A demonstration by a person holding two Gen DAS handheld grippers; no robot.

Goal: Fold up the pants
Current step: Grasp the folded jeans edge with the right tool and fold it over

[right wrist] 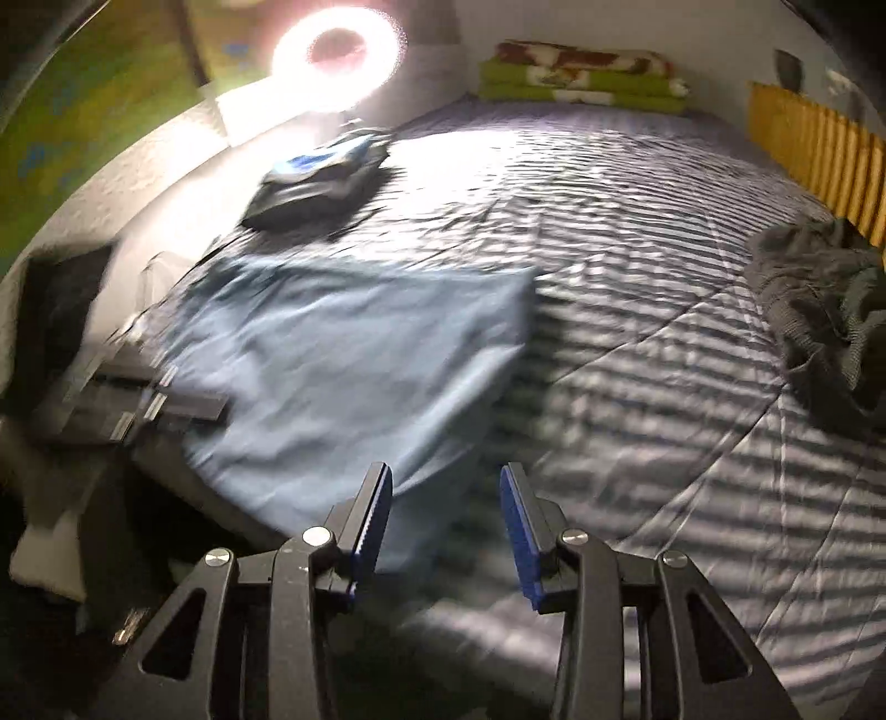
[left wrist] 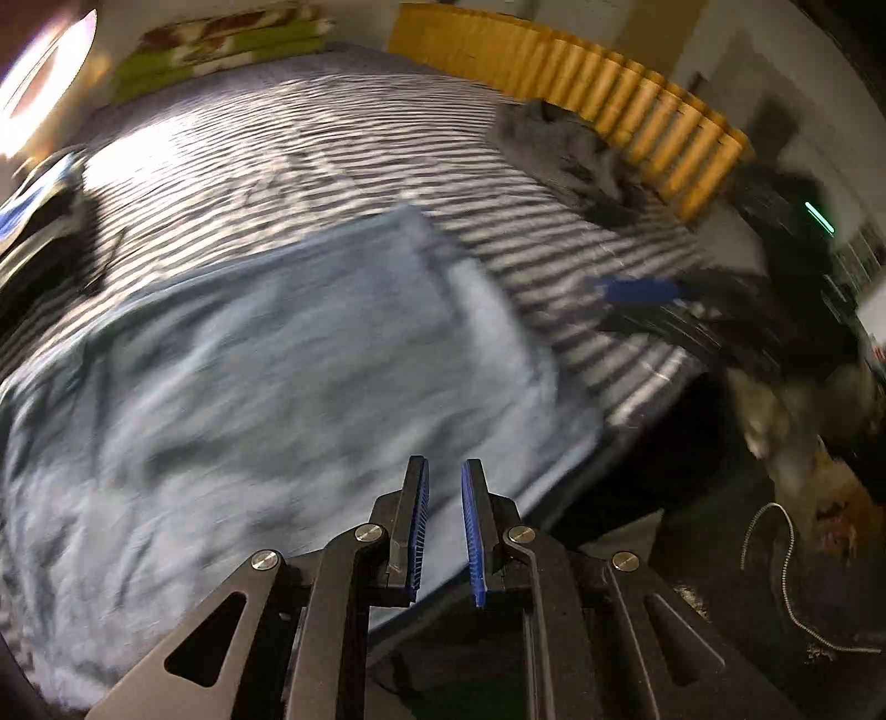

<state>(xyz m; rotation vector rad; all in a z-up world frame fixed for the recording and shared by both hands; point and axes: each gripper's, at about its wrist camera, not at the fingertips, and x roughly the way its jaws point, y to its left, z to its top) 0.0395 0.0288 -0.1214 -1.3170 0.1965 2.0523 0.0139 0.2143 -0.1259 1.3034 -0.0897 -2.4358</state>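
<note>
Light blue pants (left wrist: 277, 360) lie folded and flat on the striped bed cover (left wrist: 332, 138), near the bed's front edge. My left gripper (left wrist: 444, 462) hovers over their near edge. Its jaws stand a narrow gap apart with nothing between them. In the right wrist view the pants (right wrist: 343, 343) spread ahead and to the left. My right gripper (right wrist: 446, 471) is open above their near corner and its pads are not touching the cloth. The right gripper's blue pad (left wrist: 637, 291) shows blurred at the right of the left wrist view.
A crumpled dark grey garment (right wrist: 819, 288) lies at the right by a yellow ribbed board (right wrist: 814, 138). A stack of folded clothes (right wrist: 321, 177) sits below a ring light (right wrist: 338, 50). A green and brown blanket (right wrist: 576, 72) lies at the far end. Dark floor with a cable (left wrist: 775, 554) lies beyond the bed edge.
</note>
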